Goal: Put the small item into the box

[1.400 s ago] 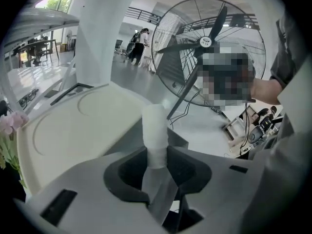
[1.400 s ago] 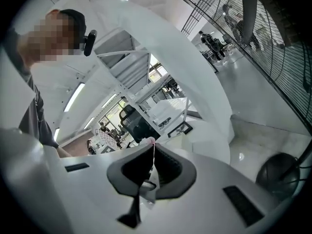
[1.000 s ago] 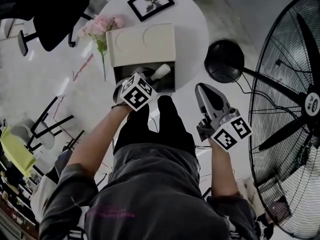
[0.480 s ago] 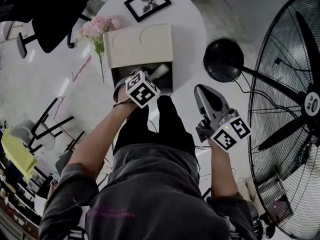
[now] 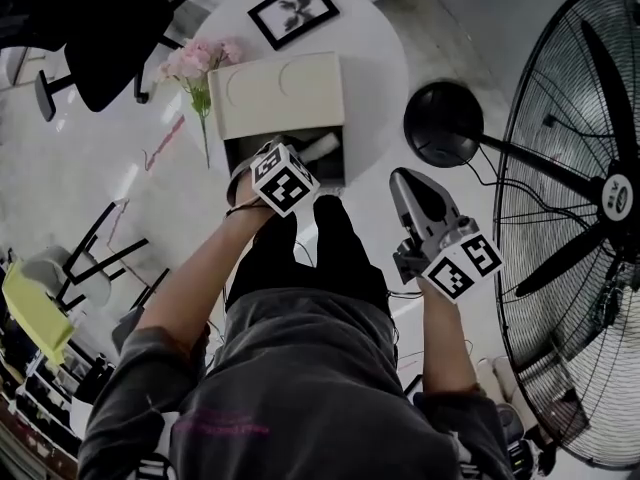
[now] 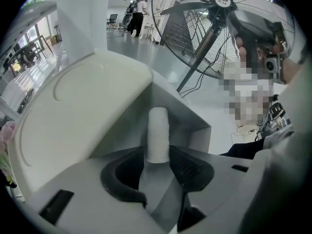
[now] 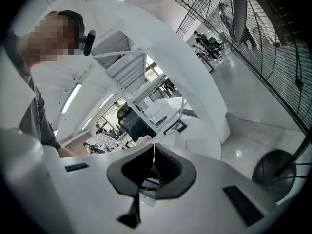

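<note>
The cream box (image 5: 282,90) sits on the round white table (image 5: 378,63), its lid folded back and its dark inside facing me. The small item, a white cylinder (image 5: 322,148), is inside the box. My left gripper (image 5: 287,164) reaches into the opening. In the left gripper view the cylinder (image 6: 158,132) stands on end between the tips of the left gripper (image 6: 158,162). The jaws are opening, with a gap on the left side. The lid (image 6: 83,111) rises at the left. My right gripper (image 5: 405,180) hangs off the table to the right, shut and empty (image 7: 154,167).
A large floor fan (image 5: 590,218) with a round black base (image 5: 445,123) stands at the right. A framed picture (image 5: 293,8) and pink flowers (image 5: 195,60) sit on the table near the box. A black chair (image 5: 90,18) is at the far left.
My left gripper has edged a little forward into the box opening. The right gripper has hardly moved.
</note>
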The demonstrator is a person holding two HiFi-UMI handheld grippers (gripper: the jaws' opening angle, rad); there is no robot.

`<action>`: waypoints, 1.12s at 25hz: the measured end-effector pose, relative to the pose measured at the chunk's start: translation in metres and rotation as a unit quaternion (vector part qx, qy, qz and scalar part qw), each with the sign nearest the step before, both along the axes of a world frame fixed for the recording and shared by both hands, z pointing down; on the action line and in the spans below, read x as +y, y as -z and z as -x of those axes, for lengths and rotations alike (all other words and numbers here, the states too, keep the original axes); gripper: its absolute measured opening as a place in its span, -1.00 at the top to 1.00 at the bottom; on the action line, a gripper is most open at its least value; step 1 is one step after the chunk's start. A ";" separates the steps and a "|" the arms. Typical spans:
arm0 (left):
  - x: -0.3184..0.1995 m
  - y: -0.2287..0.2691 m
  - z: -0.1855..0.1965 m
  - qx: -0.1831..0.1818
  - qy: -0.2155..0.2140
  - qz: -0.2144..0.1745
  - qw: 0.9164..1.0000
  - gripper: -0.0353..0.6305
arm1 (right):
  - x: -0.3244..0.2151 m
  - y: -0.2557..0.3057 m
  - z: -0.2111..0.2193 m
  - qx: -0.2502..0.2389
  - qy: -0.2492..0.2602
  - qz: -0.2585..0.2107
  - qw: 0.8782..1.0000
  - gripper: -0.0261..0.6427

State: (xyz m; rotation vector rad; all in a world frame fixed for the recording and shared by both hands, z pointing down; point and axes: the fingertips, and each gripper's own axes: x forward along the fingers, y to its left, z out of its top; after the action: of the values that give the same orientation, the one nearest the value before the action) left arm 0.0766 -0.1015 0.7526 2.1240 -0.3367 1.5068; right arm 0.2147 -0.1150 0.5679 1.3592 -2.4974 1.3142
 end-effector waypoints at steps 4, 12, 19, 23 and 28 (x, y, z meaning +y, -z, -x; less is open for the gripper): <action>-0.004 0.012 0.006 0.011 0.004 -0.009 1.000 0.36 | -0.004 0.004 0.003 0.005 -0.002 -0.007 1.000 0.86; -0.023 0.088 0.009 0.084 0.041 -0.059 0.994 0.43 | -0.010 0.040 0.025 0.010 -0.003 -0.038 0.999 0.86; -0.054 0.170 0.035 0.165 0.076 -0.131 0.975 0.60 | -0.015 0.080 0.051 0.022 -0.007 -0.074 0.997 0.86; -0.066 0.216 0.048 0.219 0.087 -0.168 0.957 0.71 | -0.019 0.102 0.066 0.024 -0.010 -0.093 0.995 0.86; -0.077 0.269 0.065 0.264 0.093 -0.212 0.936 0.77 | -0.021 0.133 0.082 0.033 -0.013 -0.120 0.992 0.86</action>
State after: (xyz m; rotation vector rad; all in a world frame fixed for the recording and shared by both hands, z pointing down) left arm 0.0117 -0.1787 0.4838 2.6362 -0.6841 0.7516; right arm 0.1329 -0.1360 0.4350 1.4551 -2.6698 0.9798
